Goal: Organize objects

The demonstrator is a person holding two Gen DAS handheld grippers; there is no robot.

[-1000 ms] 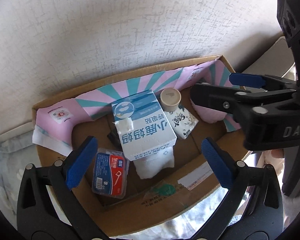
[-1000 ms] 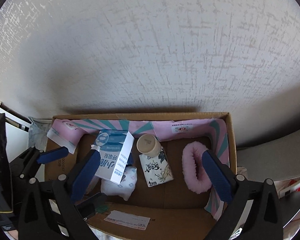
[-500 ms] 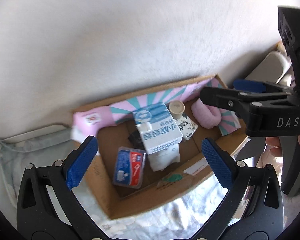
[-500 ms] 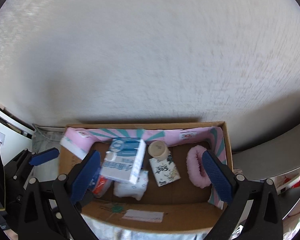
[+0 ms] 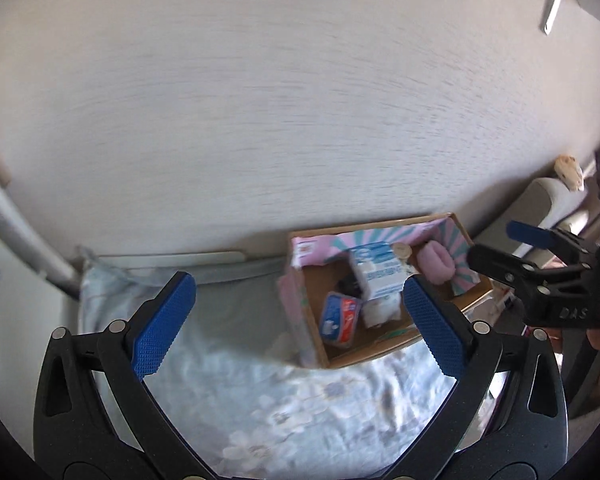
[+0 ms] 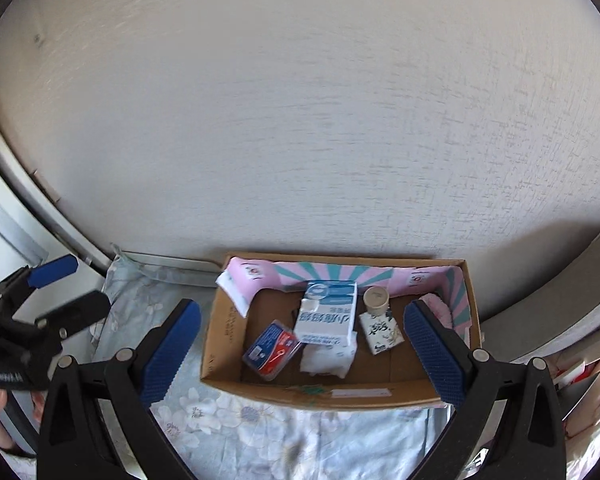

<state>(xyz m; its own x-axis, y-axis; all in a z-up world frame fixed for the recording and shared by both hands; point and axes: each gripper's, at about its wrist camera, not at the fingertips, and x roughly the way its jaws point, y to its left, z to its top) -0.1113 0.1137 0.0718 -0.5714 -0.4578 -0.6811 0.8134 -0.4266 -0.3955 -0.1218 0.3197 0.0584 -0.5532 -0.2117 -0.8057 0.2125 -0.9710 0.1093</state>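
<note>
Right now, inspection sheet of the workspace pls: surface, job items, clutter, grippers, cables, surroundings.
Surface: floral bedsheet, cardboard box resting on it against the wall.
Job's things: all inside the box: blue-white carton, red-blue flat pack, white cloth, small cup, patterned tissue pack, pink fluffy ring.
Clutter: pink-teal striped liner folded around the box's inner walls.
Grippers: left gripper open, empty; right gripper open, empty; both above the bed, clear of the box.
Cables: nothing seen.
Surroundings: textured white wall.
</note>
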